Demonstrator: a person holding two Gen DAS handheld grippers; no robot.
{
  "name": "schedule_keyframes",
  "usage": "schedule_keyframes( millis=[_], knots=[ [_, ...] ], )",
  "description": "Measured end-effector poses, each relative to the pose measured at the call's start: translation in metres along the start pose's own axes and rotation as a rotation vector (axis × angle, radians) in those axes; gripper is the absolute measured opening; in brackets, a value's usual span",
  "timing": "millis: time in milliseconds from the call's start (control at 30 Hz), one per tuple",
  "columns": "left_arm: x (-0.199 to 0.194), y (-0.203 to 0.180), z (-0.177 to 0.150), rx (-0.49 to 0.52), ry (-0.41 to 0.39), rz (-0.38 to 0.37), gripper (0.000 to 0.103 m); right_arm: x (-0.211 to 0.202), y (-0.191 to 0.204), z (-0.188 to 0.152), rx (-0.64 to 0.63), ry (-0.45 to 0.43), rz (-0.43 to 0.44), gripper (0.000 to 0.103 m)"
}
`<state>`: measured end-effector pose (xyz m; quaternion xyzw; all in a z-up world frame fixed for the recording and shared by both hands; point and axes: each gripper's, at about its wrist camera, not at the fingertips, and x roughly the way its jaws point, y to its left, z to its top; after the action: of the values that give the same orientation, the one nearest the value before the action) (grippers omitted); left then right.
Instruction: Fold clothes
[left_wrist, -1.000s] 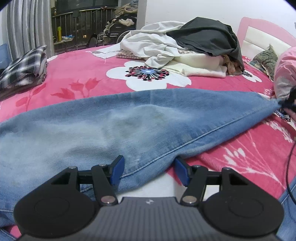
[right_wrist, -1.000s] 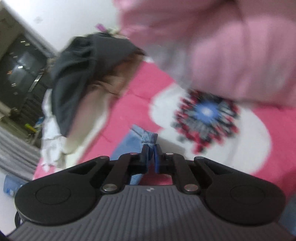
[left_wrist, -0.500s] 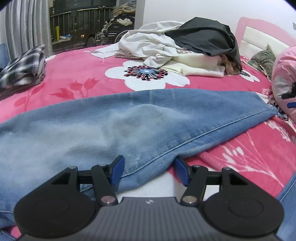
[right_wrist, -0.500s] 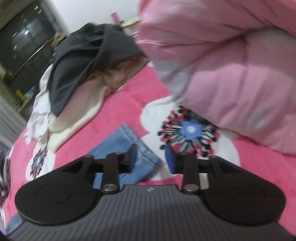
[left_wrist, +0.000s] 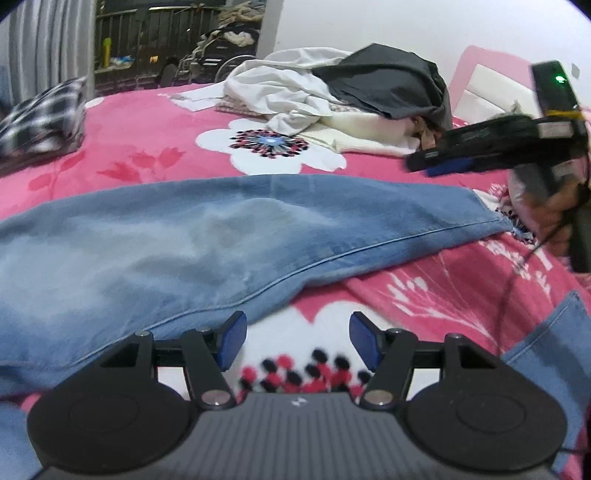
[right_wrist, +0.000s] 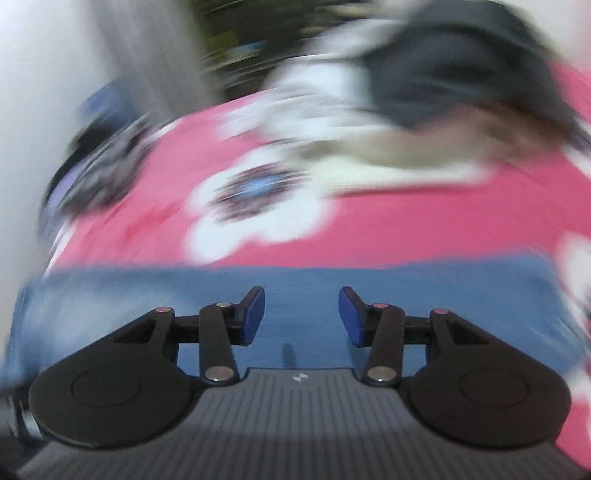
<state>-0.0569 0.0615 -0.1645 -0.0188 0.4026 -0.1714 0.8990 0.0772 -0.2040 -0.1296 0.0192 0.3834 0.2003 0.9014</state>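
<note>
A pair of light blue jeans (left_wrist: 221, 229) lies stretched across the pink flowered bedspread (left_wrist: 147, 147), its hem pointing right. My left gripper (left_wrist: 295, 339) stands open at the jeans' near edge. Only bedspread shows between its fingers, and the denim edge passes just left of the left fingertip (left_wrist: 232, 334). My right gripper (right_wrist: 301, 317) is open above the blue denim (right_wrist: 295, 280) with nothing between its pads; that view is smeared by motion. In the left wrist view the right gripper (left_wrist: 436, 164) hangs in the air above the hem, held by a hand.
A heap of white, cream and dark grey clothes (left_wrist: 351, 99) sits at the back of the bed. A plaid garment (left_wrist: 40, 118) lies far left. A pink headboard (left_wrist: 491, 74) stands back right. More denim (left_wrist: 546, 354) shows at the lower right.
The right gripper opened, let go of the jeans hem, rolled level and swung back over the leg. The left gripper drew back, so the denim edge has left its fingers.
</note>
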Motion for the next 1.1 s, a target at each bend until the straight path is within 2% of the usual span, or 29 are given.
schedule_keyframes(
  millis=[133,233,333,400,500,633,733,833,900,1000,1100],
  knots=[
    [-0.021,0.025,-0.003,-0.059,0.019,0.059,0.063,0.034,0.048,0.005,-0.257,0.04,0.047,0.041],
    [-0.041,0.055,-0.007,-0.119,0.052,0.113,0.063,0.064,0.033,0.008,-0.3,0.113,-0.002,0.04],
    [-0.064,0.09,-0.014,-0.185,0.077,0.185,0.063,0.07,-0.025,0.014,-0.132,0.116,-0.072,0.04],
    [-0.075,0.113,-0.019,-0.24,0.088,0.217,0.063,0.073,-0.065,0.018,-0.008,0.112,-0.117,0.035],
    [-0.086,0.134,-0.023,-0.317,0.077,0.236,0.063,0.057,-0.098,0.021,0.096,0.096,-0.336,0.038],
    [-0.085,0.131,-0.016,-0.301,0.027,0.2,0.065,0.007,-0.145,0.005,0.41,-0.006,-0.281,0.041],
    [-0.073,0.124,-0.002,-0.28,-0.013,0.144,0.066,-0.015,-0.175,-0.009,0.585,-0.035,-0.257,0.041],
    [-0.055,0.124,0.022,-0.262,-0.043,0.105,0.066,-0.037,-0.201,-0.016,0.693,-0.066,-0.287,0.048],
    [-0.039,0.123,0.037,-0.231,-0.052,0.11,0.067,-0.046,-0.218,-0.02,0.745,-0.078,-0.318,0.058],
    [-0.008,0.117,0.057,-0.143,-0.056,0.153,0.067,-0.053,-0.244,-0.029,0.832,-0.06,-0.368,0.059],
    [0.028,0.108,0.075,-0.019,-0.036,0.171,0.069,-0.055,-0.26,-0.037,0.865,-0.022,-0.377,0.06]
  ],
)
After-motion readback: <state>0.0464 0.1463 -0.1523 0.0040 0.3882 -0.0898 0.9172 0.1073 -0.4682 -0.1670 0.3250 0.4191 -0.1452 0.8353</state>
